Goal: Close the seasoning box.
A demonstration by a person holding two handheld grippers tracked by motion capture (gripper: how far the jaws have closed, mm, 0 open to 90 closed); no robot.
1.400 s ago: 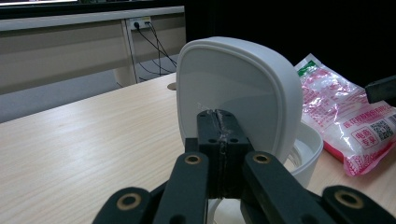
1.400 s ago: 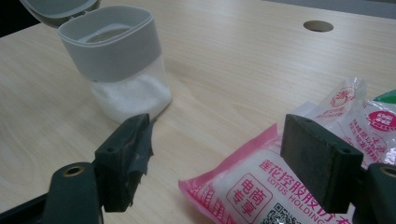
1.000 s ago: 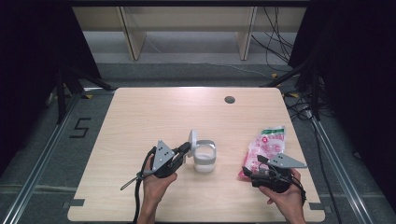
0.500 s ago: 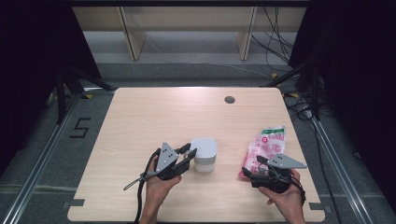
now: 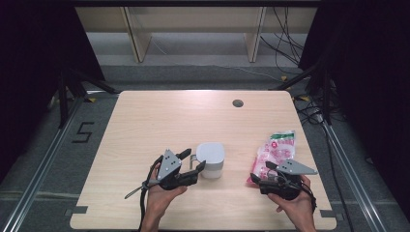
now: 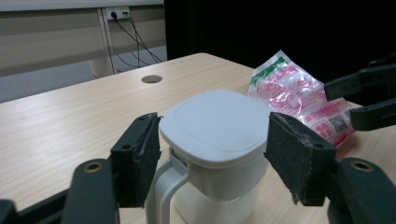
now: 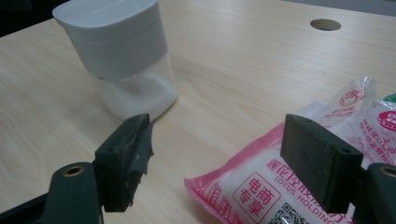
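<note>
A white lidded container (image 5: 211,159) with a side handle stands upright at the table's front middle, its lid down. My left gripper (image 5: 194,160) is at its left side. In the left gripper view the jaws straddle the lid (image 6: 215,126); they have just been opening, and a gap shows at the right pad (image 6: 294,158). A pink and white plastic bag (image 5: 278,147) of white grains lies flat to the right. My right gripper (image 5: 258,173) is open at the bag's near end, its jaws (image 7: 219,158) just above the bag (image 7: 261,186), with the container (image 7: 116,46) to the left.
A round cable hole (image 5: 237,103) sits near the table's far edge. Shelf legs and loose cables (image 5: 290,43) are on the floor beyond the table. The right gripper's jaws (image 6: 369,100) show at the right edge of the left gripper view.
The container's lid, upright a second ago in the left gripper's closed jaws, has come down flat. The left jaws have since spread apart beside it. The right gripper has not moved.
</note>
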